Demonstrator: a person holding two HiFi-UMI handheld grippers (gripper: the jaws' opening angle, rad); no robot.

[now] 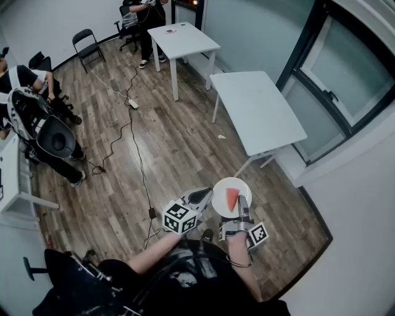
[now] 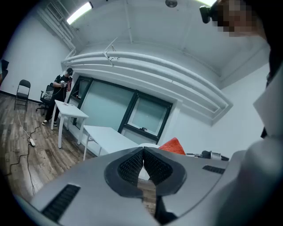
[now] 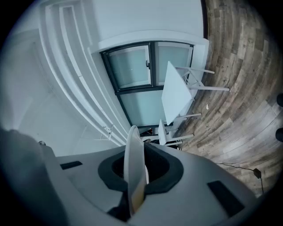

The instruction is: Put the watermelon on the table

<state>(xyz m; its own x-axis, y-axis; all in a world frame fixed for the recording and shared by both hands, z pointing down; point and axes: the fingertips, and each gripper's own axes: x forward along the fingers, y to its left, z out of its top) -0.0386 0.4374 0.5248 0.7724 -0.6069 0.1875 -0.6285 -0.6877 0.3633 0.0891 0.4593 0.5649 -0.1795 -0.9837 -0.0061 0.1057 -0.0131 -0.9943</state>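
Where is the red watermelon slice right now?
In the head view the red watermelon slice lies on the round white plate, which the right gripper holds by its rim at lower centre, over the wooden floor, short of the nearer white table.

Overhead plus two jaw-level, shared table (image 1: 256, 108)

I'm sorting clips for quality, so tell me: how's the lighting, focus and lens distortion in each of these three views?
Head view: evenly lit and sharp, but the fisheye bows the dark window frame. Left gripper view: black vignette, the ceiling tube light blows out, the left claw looms large. Right gripper view: rolled sideways, the white round plate edge blurs near the lens.
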